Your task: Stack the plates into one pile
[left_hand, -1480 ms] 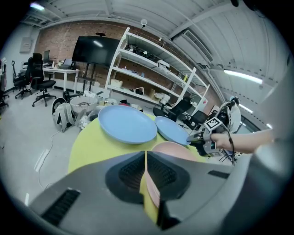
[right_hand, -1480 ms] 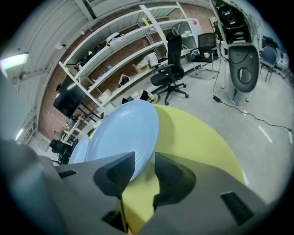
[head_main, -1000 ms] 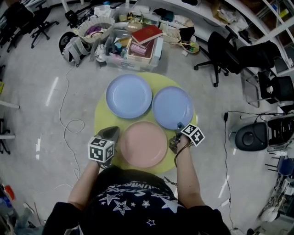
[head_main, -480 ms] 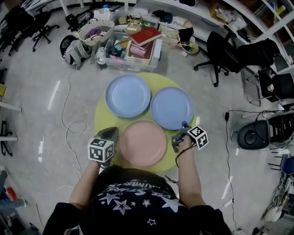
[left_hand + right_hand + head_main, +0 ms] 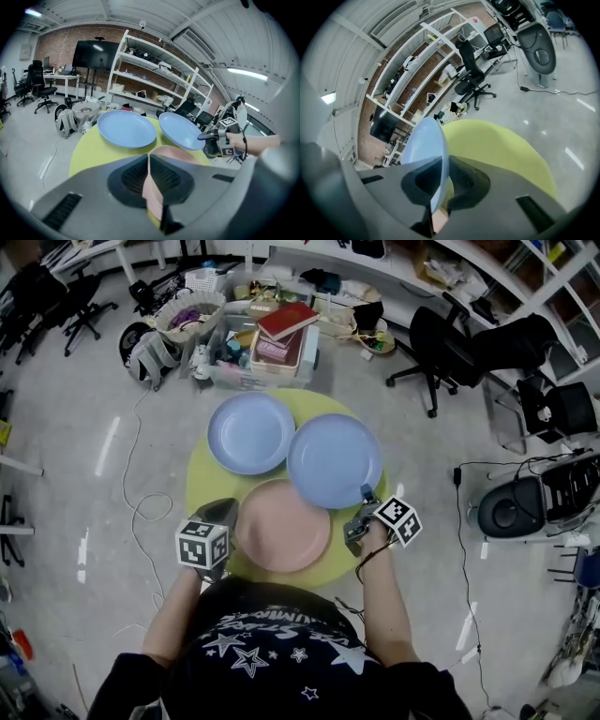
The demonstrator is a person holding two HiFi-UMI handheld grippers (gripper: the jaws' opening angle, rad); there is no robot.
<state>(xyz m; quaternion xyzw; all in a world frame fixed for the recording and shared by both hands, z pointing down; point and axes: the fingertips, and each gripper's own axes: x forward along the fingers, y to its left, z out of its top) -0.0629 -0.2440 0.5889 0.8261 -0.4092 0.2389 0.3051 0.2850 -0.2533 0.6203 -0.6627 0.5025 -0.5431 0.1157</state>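
My left claw is clamped on the pink plate, biting its rim on the left side. In the left gripper view the pink edge sits pinched flat between the two pads. The pink plate lies on the round yellow-green counter.

My right claw is just right of the pink plate, closed narrow on the rim of a blue plate. The right gripper view shows that thin blue edge running straight between the pads. This held blue plate sits beyond and to the right of the pink plate, and its near edge overlaps the pink plate's far right rim. From the left gripper view it looks raised off the counter and slightly tilted.

A second blue plate lies flat on the counter beyond the pink plate, toward the left. Its rim meets the held plate's rim in the head view, and I cannot tell whether they touch.

Farther beyond the pink plate, a clear bin with books stands on the floor.
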